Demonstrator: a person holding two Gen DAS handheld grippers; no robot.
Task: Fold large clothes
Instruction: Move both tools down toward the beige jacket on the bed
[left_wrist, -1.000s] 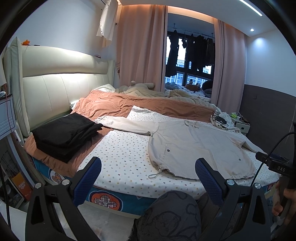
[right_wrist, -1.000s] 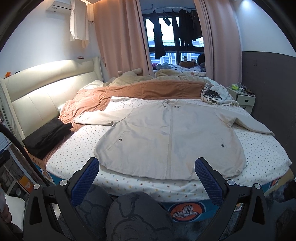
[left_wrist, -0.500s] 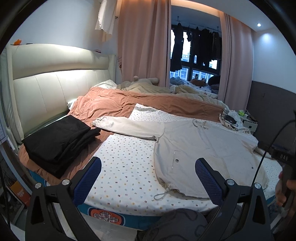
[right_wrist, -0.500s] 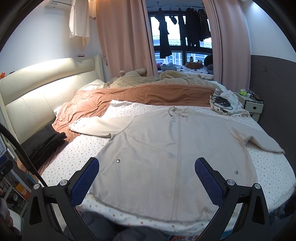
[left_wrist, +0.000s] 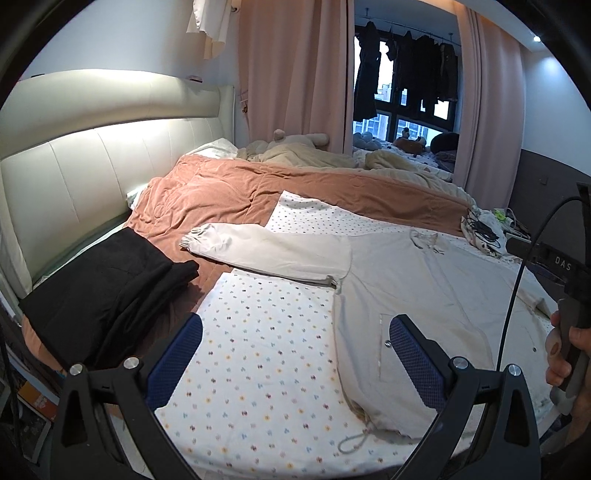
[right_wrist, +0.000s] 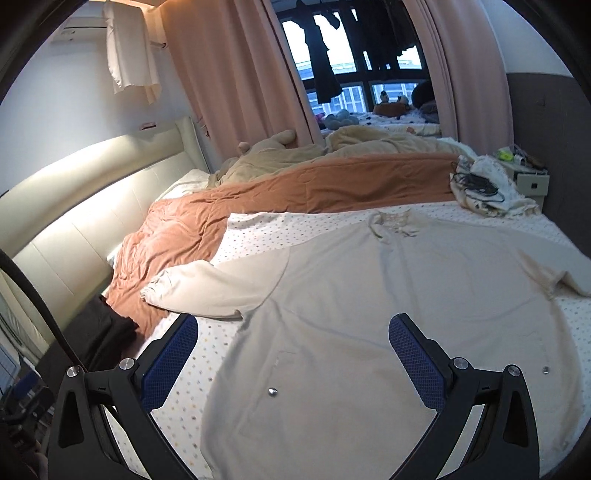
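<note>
Two hand-held grippers hover over a bed (left_wrist: 258, 354) covered in a dotted white sheet, where a large beige jacket (right_wrist: 369, 314) lies spread flat, front up, collar toward the far side and hem toward the near edge. One sleeve (left_wrist: 266, 251) stretches out sideways, its cuff resting on a rust-brown quilt (left_wrist: 229, 192); the other sleeve (right_wrist: 565, 273) runs off to the opposite side. The left gripper (left_wrist: 295, 354) hangs above bare sheet just beside the jacket's side seam, and the right gripper (right_wrist: 293, 354) hangs above the jacket's lower body. Both sets of jaws stand wide apart, released, holding nothing and touching no cloth. Folding does not appear to have begun. Several things could go wrong from here: the fabric looks thin and lies flat against the sheet, so jaws closing on it may pinch the sheet as well and drag it up. A grip that catches only the top layer would probably pull the front away from the back and leave wrinkles. The hem drawstring (left_wrist: 354, 441) loops loose near the bed edge and might snag. A folded stack of black clothes (left_wrist: 103, 295) sits near the outstretched sleeve, so a careless swing could knock it.
</note>
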